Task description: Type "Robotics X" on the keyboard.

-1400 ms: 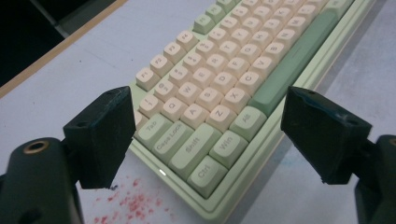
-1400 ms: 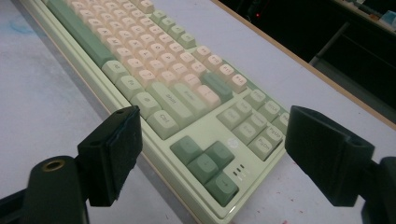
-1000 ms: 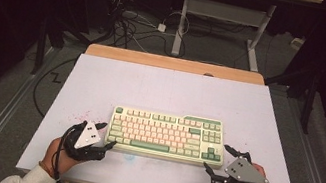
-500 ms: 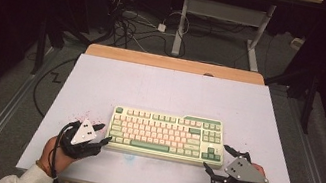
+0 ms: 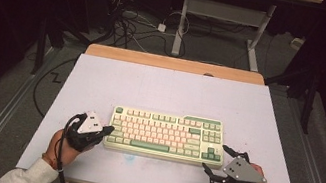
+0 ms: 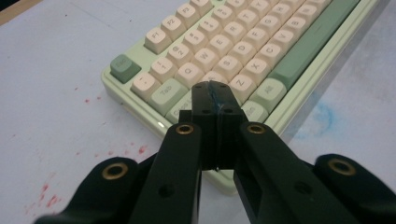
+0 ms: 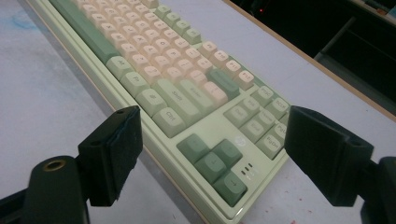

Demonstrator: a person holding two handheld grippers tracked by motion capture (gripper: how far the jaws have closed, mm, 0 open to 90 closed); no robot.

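Observation:
A pale green keyboard (image 5: 166, 135) with cream and green keys lies at the middle of the white table (image 5: 166, 89). My left gripper (image 5: 105, 132) sits at its left front corner. In the left gripper view my left gripper (image 6: 215, 100) has its jaws pressed together with nothing between them, tips just over the keyboard (image 6: 224, 56) near the Tab key. They have just been closing. My right gripper (image 5: 214, 157) stands open at the right front corner. In the right gripper view my right gripper (image 7: 210, 133) holds its wide jaws on either side of the arrow-key corner of the keyboard (image 7: 177, 88), not touching it.
Red specks (image 6: 46, 196) and a blue smear (image 6: 322, 116) mark the table top. A wooden strip (image 5: 176, 64) runs along the far edge. Beyond it, cables (image 5: 132, 25) lie on the floor beside a white desk frame (image 5: 222, 15).
The left gripper's jaws were apart beside the keyboard's left end and are now together. The left hand shifted slightly. The right gripper has not moved.

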